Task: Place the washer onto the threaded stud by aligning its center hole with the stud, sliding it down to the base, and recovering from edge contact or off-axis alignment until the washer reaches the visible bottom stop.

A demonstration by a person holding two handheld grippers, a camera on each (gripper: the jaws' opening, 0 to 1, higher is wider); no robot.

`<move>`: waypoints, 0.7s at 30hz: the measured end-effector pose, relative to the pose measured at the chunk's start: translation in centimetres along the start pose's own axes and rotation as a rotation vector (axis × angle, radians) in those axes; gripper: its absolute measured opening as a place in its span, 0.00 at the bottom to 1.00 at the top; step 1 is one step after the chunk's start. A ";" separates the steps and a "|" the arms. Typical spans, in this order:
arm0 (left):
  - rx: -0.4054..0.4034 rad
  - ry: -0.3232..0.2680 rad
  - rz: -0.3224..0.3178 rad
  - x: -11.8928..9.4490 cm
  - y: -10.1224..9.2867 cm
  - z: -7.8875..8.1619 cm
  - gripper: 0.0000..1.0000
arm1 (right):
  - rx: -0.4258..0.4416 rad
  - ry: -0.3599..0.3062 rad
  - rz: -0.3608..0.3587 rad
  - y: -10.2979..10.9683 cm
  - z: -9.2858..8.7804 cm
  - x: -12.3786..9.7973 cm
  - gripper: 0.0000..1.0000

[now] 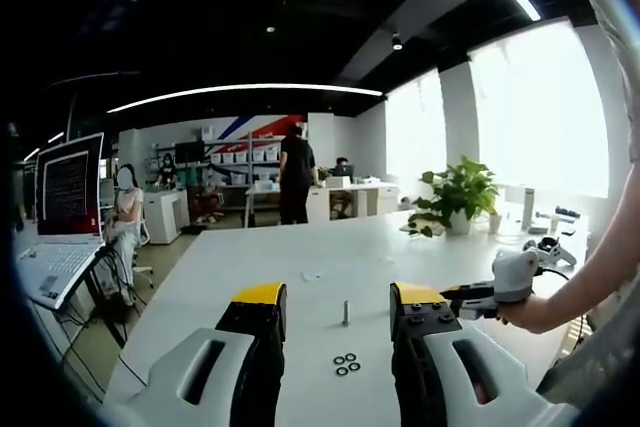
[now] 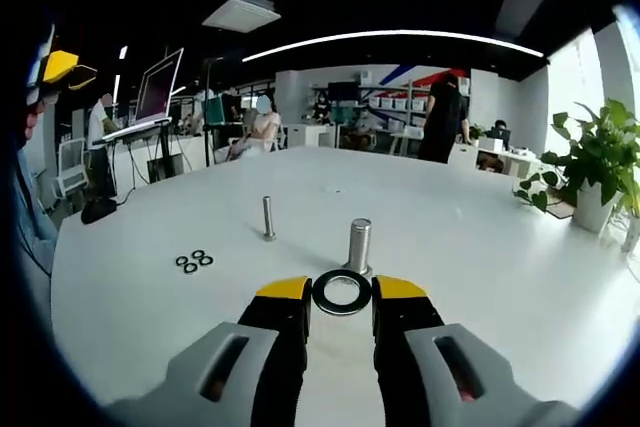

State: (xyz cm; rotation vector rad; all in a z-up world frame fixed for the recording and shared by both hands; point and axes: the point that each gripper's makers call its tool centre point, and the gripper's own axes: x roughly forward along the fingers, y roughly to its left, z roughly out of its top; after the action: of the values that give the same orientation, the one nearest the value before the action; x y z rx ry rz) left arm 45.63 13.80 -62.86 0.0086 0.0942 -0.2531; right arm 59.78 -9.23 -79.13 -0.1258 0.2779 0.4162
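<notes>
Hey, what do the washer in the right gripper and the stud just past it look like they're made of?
The washer looks like dark metal, perhaps black-oxide steel: flat ring with a dull sheen. The stud looks like bright metal, likely steel or zinc-plated: silvery, with a lighter streak down its side. Its threads are too small to make out.

Both tongs (image 2: 339,292) have grey bodies, black jaws (yellow-tipped).
</notes>
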 end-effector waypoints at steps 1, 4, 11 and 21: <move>0.000 0.000 0.000 0.0 0.0 0.0 0.40 | -0.001 -0.001 -0.001 0.0 0.1 0.0 0.25; 0.000 0.000 -0.002 0.0 -0.1 0.0 0.40 | 0.000 -0.007 -0.002 -0.1 0.4 0.2 0.25; 0.000 -0.003 0.000 -0.1 0.0 0.1 0.40 | 0.002 -0.013 0.000 0.0 1.0 0.4 0.25; -0.002 -0.009 0.000 0.0 0.0 0.3 0.40 | 0.001 -0.030 0.000 -0.4 2.4 0.9 0.25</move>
State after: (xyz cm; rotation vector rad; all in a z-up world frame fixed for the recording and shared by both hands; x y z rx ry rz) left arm 45.63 13.84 -62.52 0.0051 0.0857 -0.2530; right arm 61.33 -8.81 -77.12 -0.1189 0.2486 0.4178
